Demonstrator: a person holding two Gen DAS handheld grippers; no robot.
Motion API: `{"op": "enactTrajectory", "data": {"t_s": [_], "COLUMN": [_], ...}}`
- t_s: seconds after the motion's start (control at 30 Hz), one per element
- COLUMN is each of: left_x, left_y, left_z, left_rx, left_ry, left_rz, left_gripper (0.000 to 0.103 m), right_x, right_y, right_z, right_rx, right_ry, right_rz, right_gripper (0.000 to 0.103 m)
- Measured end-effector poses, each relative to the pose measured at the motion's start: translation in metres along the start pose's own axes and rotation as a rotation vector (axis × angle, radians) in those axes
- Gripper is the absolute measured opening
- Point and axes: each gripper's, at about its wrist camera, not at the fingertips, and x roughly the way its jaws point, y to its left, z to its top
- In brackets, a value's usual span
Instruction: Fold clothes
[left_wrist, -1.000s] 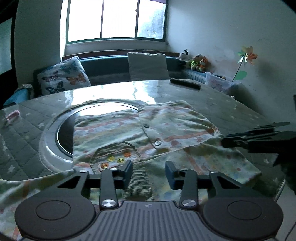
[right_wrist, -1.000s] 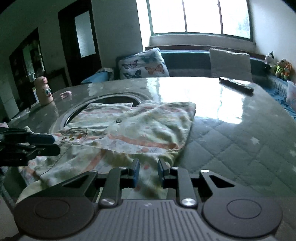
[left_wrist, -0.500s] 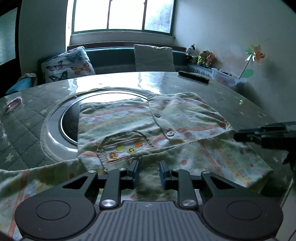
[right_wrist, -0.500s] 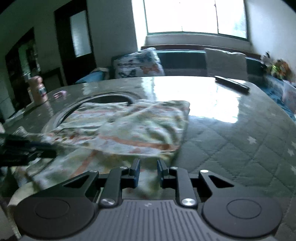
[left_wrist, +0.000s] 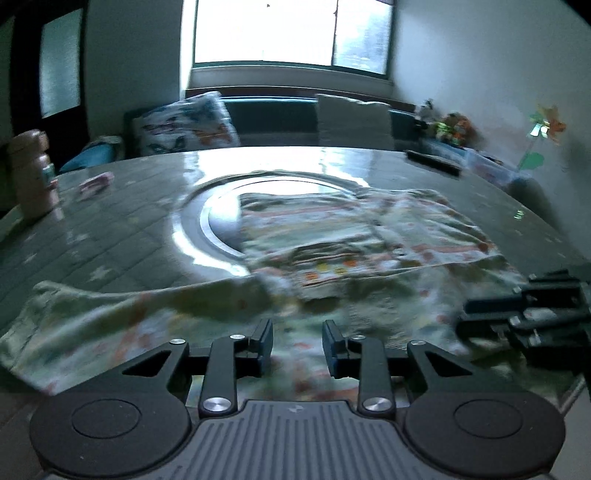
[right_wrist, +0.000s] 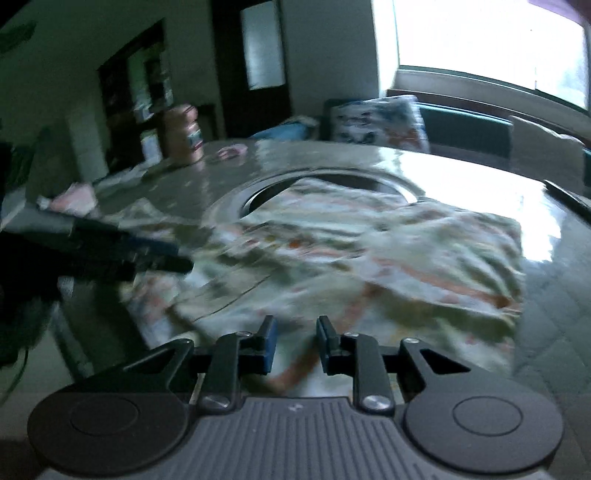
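Left claw (left_wrist: 297, 332): pitched downward over the near desk edge, nearly level in roll. Opening; pads apart, with cloth seen in the gap and no pinch visible.

Right claw (right_wrist: 295, 328): pitched downward likewise, aimed across the garment toward 12 o'clock. Opening; pads apart, cloth in the gap, no pinch visible.

Pale striped button-front child's shirt with printed chest pocket (left_wrist: 369, 229): spread flat on the grey quilted star-pattern desk (left_wrist: 110, 229), partly over the round metal-rimmed inset (left_wrist: 192, 229). In the left wrist view, body at centre toward 2 o'clock, one sleeve trailing to 8 o'clock, near hem under the claw tips. Opposite claw entering at 4 o'clock, over the hem. Both views motion-blurred.
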Motion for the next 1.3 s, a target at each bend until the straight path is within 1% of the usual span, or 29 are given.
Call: {"op": "enactTrajectory", "data": {"t_s": [0.07,0.13,0.23,0.33,0.47,0.6,0.8,0.87,1.0,1.07,1.1,1.13,1.17,1.2,1.23,1.3], "left_x": [-0.005,-0.009,-0.015,-0.022,-0.03,-0.032,-0.032,-0.029,-0.027,-0.027,-0.026,-0.026,-0.026,-0.026,-0.026,-0.028], "left_y": [0.012,0.022,0.043,0.061,0.086,0.11,0.145,0.157,0.17,0.171,0.171,0.171,0.171,0.171,0.171,0.168], "left_z": [-0.002,-0.004,-0.008,-0.011,-0.013,-0.016,-0.018,-0.019,-0.02,-0.02,-0.02,-0.02,-0.02,-0.02,-0.02,-0.018], "left_rx": [-0.024,-0.048,-0.099,-0.145,-0.193,-0.234,-0.334,-0.368,-0.412,-0.411,-0.409,-0.408,-0.41,-0.412,-0.414,-0.416], "left_ry": [-0.003,-0.006,-0.006,-0.007,-0.023,-0.032,-0.036,-0.023,-0.025,-0.032,-0.036,-0.04,-0.045,-0.05,-0.056,-0.07], "left_rz": [0.037,0.071,0.133,0.195,0.284,0.408,0.556,0.571,0.557,0.541,0.531,0.516,0.503,0.491,0.481,0.467], "left_gripper": [0.035,0.036,0.038,0.038,0.04,0.045,0.049,0.049,0.047,0.042,0.033,0.027,0.024,0.017,0.012,0.006], "right_x": [0.001,-0.001,0.002,0.011,0.012,0.012,0.012,0.011,0.008,0.007,0.006,0.006,0.005,0.005,0.004,0.002], "right_y": [0.013,0.018,0.022,0.027,0.029,0.029,0.026,0.026,0.025,0.025,0.024,0.024,0.023,0.023,0.022,0.021], "right_z": [-0.001,0.002,0.007,0.006,0.008,0.009,0.01,0.01,0.012,0.012,0.012,0.012,0.012,0.012,0.012,0.011], "right_rx": [-0.066,-0.083,-0.08,-0.097,-0.096,-0.086,-0.07,-0.068,-0.062,-0.055,-0.052,-0.046,-0.041,-0.036,-0.031,-0.021], "right_ry": [0.006,-0.001,-0.007,0.018,0.018,0.019,0.019,0.017,0.011,0.009,0.008,0.007,0.005,0.004,0.003,-0.002], "right_rz": [-0.004,0.007,0.025,0.046,0.061,0.067,0.062,0.06,0.055,0.054,0.053,0.052,0.05,0.049,0.048,0.042], "right_gripper": [0.025,0.025,0.025,0.025,0.025,0.025,0.026,0.027,0.029,0.03,0.03,0.03,0.03,0.03,0.03,0.03]}}
